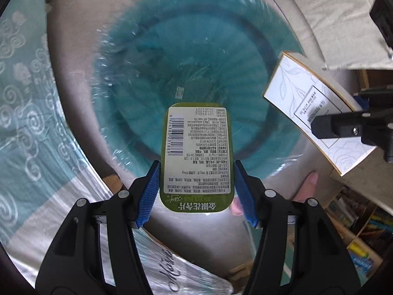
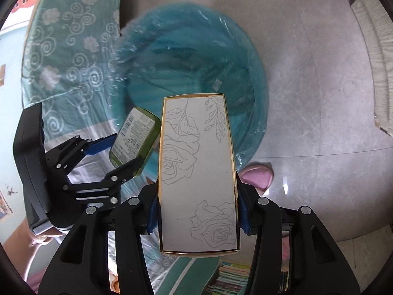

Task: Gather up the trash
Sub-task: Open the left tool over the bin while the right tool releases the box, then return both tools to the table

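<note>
My left gripper [image 1: 196, 169] is shut on a green tin [image 1: 195, 152] with a white printed label and barcode, held above the open mouth of a bin lined with a blue plastic bag [image 1: 186, 56]. My right gripper [image 2: 197, 204] is shut on a white box [image 2: 199, 172] with gold edges and rose line drawings, held over the same blue bag [image 2: 186, 56]. The white box shows at the right in the left wrist view [image 1: 309, 115]. The green tin [image 2: 133, 135] and the left gripper [image 2: 118, 152] show at the left in the right wrist view. A small paper label [image 1: 180, 91] lies inside the bag.
The bin stands on a grey tiled floor [image 2: 319, 98]. A bed with a teal swirl-patterned cover [image 2: 68, 56] lies to the left. A pink slipper [image 2: 258, 174] is beside the bin. A beige rug [image 1: 326, 24] is at upper right, and books on a shelf [image 1: 356, 228] at lower right.
</note>
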